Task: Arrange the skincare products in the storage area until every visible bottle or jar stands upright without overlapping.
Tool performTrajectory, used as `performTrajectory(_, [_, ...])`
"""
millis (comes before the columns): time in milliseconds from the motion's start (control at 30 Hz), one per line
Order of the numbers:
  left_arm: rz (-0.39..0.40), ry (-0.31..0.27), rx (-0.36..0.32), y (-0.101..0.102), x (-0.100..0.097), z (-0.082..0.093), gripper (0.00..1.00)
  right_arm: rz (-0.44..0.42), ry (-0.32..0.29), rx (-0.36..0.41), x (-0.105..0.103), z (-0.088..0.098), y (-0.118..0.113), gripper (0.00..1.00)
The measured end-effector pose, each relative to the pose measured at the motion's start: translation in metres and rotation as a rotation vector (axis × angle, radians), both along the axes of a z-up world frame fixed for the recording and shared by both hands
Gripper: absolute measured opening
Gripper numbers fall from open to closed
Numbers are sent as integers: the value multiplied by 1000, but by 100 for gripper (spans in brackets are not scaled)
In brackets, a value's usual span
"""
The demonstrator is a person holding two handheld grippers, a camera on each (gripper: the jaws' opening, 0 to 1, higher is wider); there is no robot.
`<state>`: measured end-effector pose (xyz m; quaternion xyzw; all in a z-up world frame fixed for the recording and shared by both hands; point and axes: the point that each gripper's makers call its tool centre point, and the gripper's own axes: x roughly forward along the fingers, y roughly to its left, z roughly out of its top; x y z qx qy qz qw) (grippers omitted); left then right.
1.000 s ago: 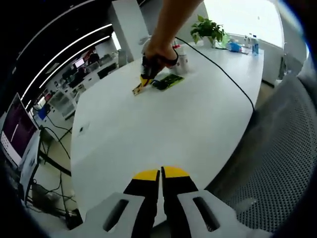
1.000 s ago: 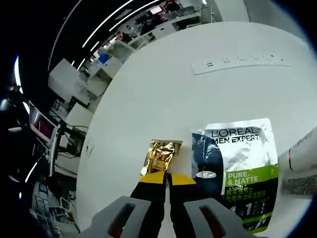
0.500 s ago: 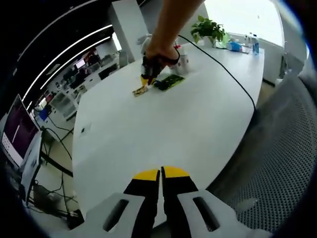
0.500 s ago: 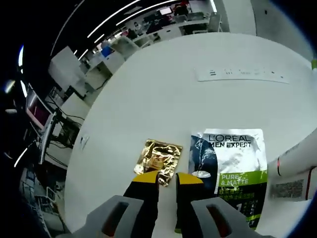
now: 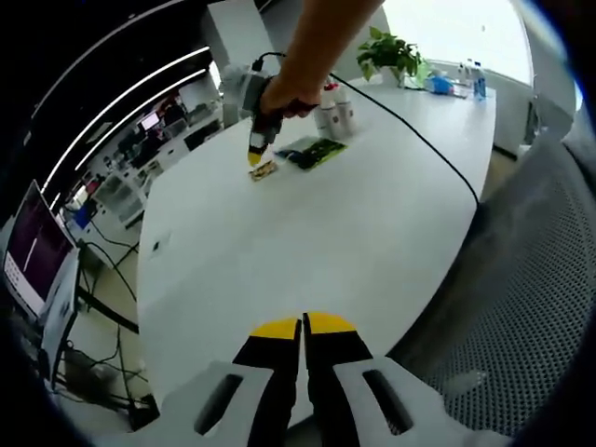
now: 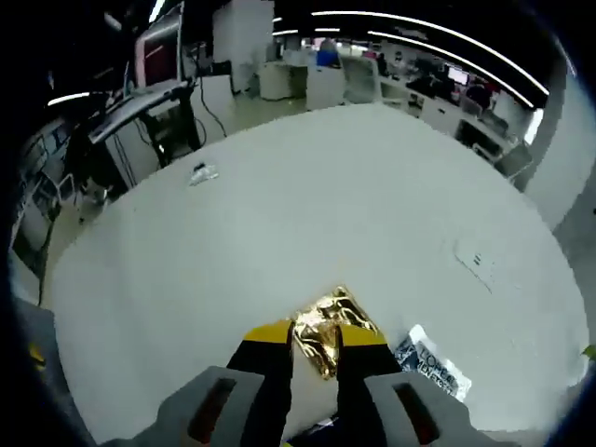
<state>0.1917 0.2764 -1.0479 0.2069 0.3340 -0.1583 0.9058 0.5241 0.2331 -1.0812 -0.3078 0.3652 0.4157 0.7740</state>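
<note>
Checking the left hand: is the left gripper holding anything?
No, the left gripper is shut on nothing above the bare white table.

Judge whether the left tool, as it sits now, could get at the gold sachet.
Probably not without a long move: the left tool sits shut at the table's near edge, the gold sachet lies far across, and the right tool already straddles it.

Black fingers point(image 5: 270, 358), yellow tips, grey mounts
</note>
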Motion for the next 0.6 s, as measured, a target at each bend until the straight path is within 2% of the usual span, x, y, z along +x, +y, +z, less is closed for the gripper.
performTrajectory(33, [-1,5,2,0,0,-1,0,17,-14,-17,3,-1,0,13])
performTrajectory(200, [9,15,9,3,-1,-3,0,-30,11,35,27,-4,9,12])
performTrajectory(267, [11,20,13,3,-1,-4,0,-40,49,29,27,-14,10,16])
performTrajectory(333, [16,26,16,5,-2,-5,0,-46,116,18,19,-26,8,18])
performTrajectory(400, [19,30,19,6,-2,-6,0,-19,132,-52,18,-37,-2,15])
performTrajectory(433, [21,33,21,6,-2,-7,0,-18,118,29,21,-31,7,13])
performTrajectory(500, [24,35,22,7,-2,-7,0,-26,135,16,23,-31,2,13])
performTrajectory(600, [27,37,22,7,-2,-8,0,1,128,-17,10,-26,-5,13])
